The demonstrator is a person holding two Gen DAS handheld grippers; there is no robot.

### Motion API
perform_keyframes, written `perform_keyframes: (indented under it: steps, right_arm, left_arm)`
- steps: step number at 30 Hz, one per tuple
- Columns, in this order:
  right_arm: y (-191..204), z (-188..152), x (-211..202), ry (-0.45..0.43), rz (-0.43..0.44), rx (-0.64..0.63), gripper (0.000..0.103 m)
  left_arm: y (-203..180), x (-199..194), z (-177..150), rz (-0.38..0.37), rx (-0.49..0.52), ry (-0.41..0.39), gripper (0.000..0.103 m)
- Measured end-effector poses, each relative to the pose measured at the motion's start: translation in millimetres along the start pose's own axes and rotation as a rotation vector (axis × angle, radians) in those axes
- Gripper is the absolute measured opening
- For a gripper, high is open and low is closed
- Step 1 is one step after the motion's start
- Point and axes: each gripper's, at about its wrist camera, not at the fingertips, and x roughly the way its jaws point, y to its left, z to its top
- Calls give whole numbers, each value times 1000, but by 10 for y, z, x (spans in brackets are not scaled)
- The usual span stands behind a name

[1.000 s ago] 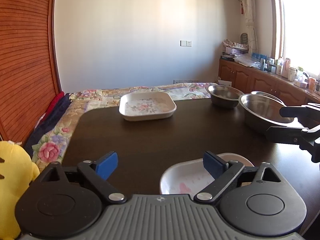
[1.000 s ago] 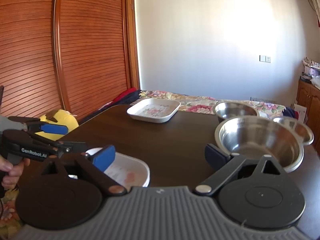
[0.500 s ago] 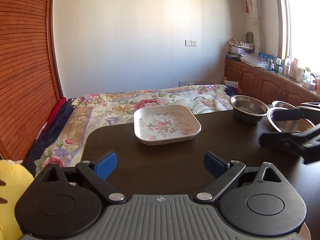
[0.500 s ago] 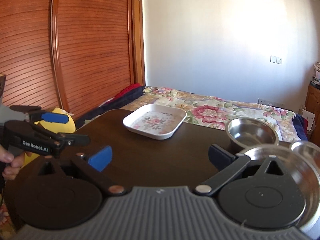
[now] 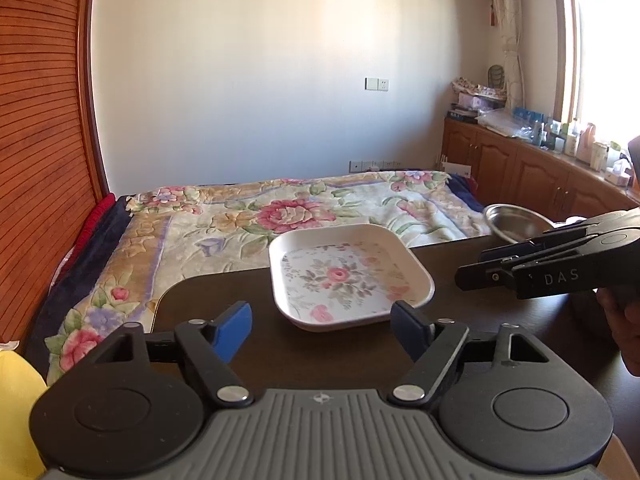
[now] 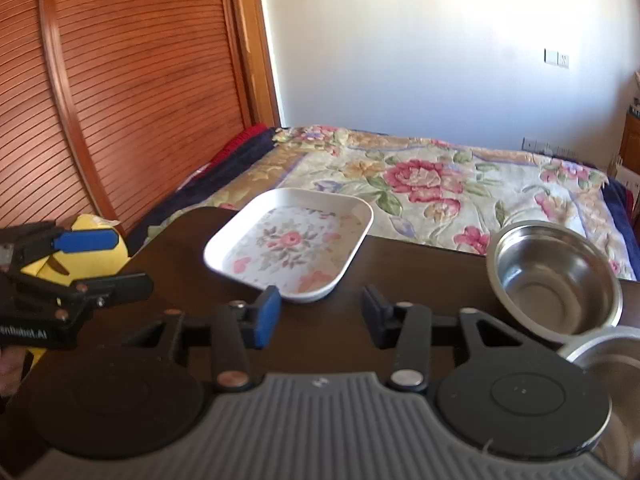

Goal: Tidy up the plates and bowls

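**A:** Two fingers frame the left wrist view. How do they stand?

**B:** The left gripper (image 5: 322,326) has just been closing a little, yet its jaws are still fairly wide, with nothing between the pads. The floral square plate (image 5: 350,276) lies just beyond them on the dark table (image 5: 320,360), near the table's far edge.

**A:** What differs from a second ago?

**B:** The plate was far off then and now fills the middle of the view. The second white dish that showed under the fingers is gone from sight. Right of the plate hangs the right gripper (image 5: 476,270), seen from the side, with a small steel bowl (image 5: 516,222) behind it.

**A:** And the right wrist view?

**B:** The right gripper (image 6: 320,314) has just been closing sharply; its jaws are now narrow and empty, well narrower than before. The plate (image 6: 288,244) sits just past its blue pad, not touching that I can tell. Right of the plate stands the small steel bowl (image 6: 556,276), and a larger steel bowl (image 6: 600,356) shows only as a rim at the lower right, where earlier it filled that side.

**A:** The other tool?

**B:** Left of the plate, the left gripper (image 6: 112,262) is open, in front of a yellow plush toy (image 6: 96,256).
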Motion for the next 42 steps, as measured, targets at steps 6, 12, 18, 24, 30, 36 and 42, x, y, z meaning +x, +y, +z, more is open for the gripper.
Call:
perform_keyframes:
  steps: [6,12,18,24,30,36,42]
  right_arm:
    - [-83,101,277,43,-12,47,41]
    - [-137,140,476,76,-42,83,36]
    - [-171,151,619,104,-45,108,31]
    - [-150,148,691,114,-45,106,30]
    - [-163,147,724,122,-33,112,25]
    - [-167,165,758,125,-39,117,24]
    - [-180,162,765,121,-41,122,23]
  left_arm:
    - [145,313,65,1,-33,38,64]
    - [238,577,93,25,-40,74,59]
    - [331,721,101,31,-71,91,55]
    - [368,834,101,16,-106,115,41]
    - [381,895,82,19,-108,134,34]
    - [388,935,69,16,-104,146,31]
    - [389,936,57,9,-109,145,31]
